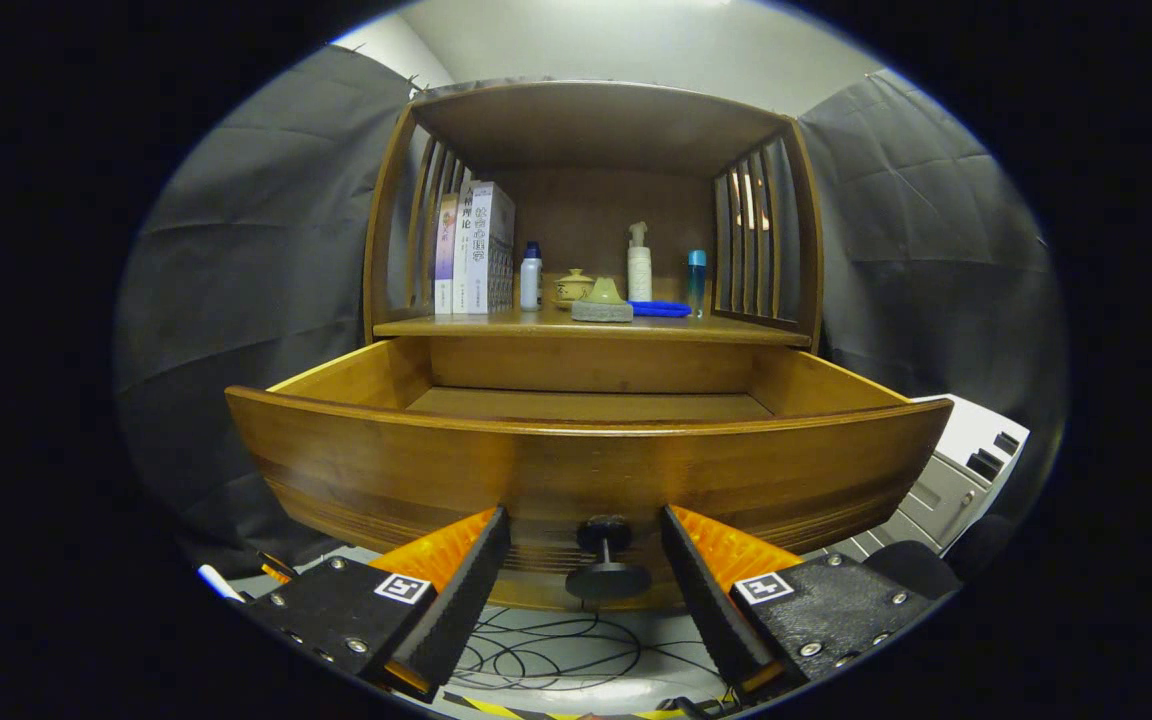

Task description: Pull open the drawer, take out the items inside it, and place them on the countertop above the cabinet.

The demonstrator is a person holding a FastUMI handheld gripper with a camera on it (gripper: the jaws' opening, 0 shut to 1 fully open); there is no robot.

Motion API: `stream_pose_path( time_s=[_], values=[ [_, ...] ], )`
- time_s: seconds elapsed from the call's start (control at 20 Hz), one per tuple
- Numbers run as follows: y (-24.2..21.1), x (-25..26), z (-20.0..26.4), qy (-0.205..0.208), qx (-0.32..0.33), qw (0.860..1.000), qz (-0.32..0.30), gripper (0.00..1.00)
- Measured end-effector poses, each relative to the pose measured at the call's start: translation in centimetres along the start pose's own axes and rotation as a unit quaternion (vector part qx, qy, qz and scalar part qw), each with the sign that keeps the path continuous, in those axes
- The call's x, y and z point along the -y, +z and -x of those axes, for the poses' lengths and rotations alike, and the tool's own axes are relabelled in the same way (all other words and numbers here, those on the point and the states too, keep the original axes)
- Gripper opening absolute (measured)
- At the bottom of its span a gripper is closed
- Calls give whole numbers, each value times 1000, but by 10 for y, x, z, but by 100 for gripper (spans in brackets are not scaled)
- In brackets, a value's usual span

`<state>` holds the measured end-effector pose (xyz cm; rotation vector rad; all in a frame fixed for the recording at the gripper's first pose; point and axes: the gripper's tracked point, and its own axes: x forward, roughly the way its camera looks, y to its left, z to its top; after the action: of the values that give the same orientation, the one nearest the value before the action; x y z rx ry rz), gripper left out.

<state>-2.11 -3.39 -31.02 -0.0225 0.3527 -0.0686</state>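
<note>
Wooden and warm brown, the cabinet [596,130] is seen straight ahead, and its drawer [576,470] is pulled well out toward the camera. What can be seen of the drawer's floor appears bare, though the part just behind the front panel is hidden. The dark round knob [604,560] juts from the middle of the drawer front and is framed between the two fingers of the gripper [586,545], which are spread wide, one to each side of the knob and clear of it; nothing is held.

On the countertop [736,330] above the drawer, several items are lined up: upright books [476,250] at the left, then a white bottle with a blue cap [531,278], a small yellowish lidded pot [573,287], a grey-green cone-shaped piece on a pad [603,300], a white pump bottle [639,265], a flat blue item [660,309] and a slim blue tube [697,280]. Loose dark cables [556,650] are seen on the floor beneath the drawer.
</note>
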Motion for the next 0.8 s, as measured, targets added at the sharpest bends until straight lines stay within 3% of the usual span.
stream_pose_path(
  time_s=[0.8],
  values=[
    [14,1,-49,12,-3,1000,4,96]
  ],
)
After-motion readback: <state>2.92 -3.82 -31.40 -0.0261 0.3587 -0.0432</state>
